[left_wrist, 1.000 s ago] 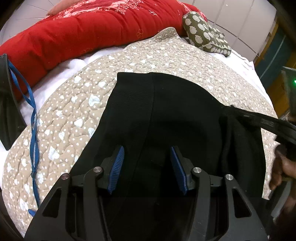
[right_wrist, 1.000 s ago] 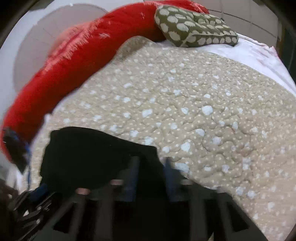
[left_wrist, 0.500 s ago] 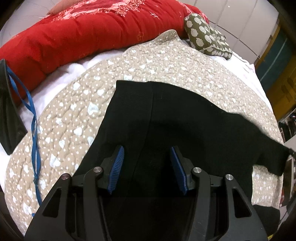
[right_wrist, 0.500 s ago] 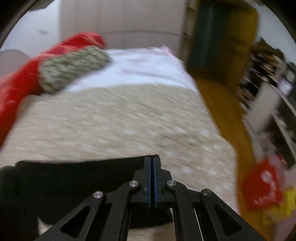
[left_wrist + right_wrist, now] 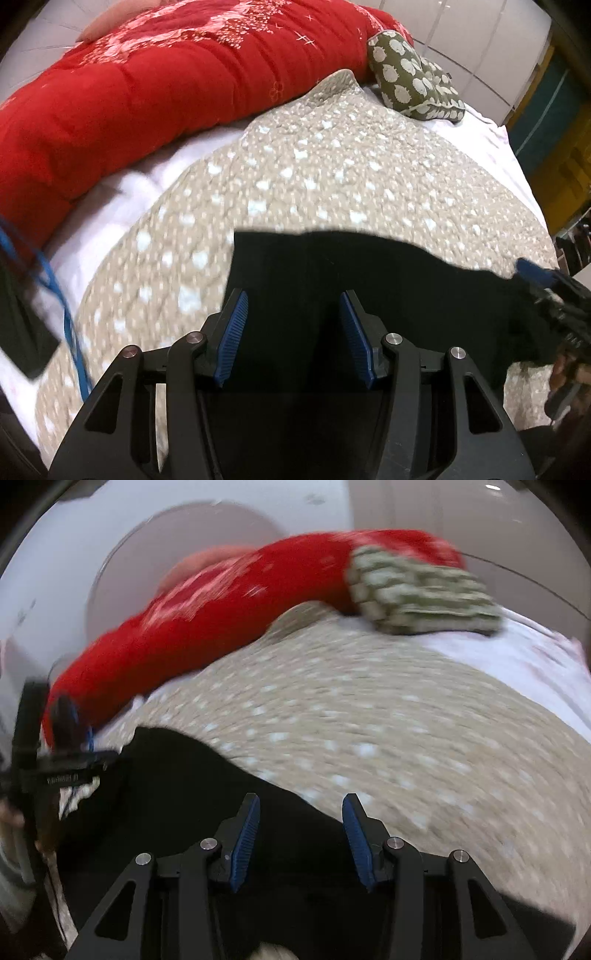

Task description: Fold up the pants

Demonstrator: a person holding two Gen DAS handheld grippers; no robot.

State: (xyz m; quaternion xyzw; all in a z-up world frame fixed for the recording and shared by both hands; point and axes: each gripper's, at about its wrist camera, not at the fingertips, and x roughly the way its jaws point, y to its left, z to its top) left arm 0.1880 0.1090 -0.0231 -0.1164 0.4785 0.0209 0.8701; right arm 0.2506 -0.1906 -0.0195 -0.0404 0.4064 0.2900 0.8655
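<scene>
The black pants [image 5: 369,288] lie flat on the beige dotted quilt [image 5: 332,173], spreading from the middle to the right in the left wrist view. My left gripper [image 5: 293,332] is open and empty, hovering over the left part of the pants. My right gripper [image 5: 301,834] is open and empty above the pants' far edge [image 5: 192,775]. The right gripper's blue tip also shows at the right edge of the left wrist view [image 5: 535,275]. The left gripper shows at the left edge of the right wrist view [image 5: 62,768]. The right wrist view is motion-blurred.
A red duvet [image 5: 147,85] lies along the far left of the bed. A green patterned pillow [image 5: 410,77] sits at the far end. A blue strap [image 5: 70,325] and a black object [image 5: 22,332] lie left. White sheet [image 5: 491,136] borders the quilt at the right.
My right gripper, shut on the pants' end half a second ago, has let go, opened, and swung back to face the bed. The pants lie flatter. My left gripper pulled back slightly.
</scene>
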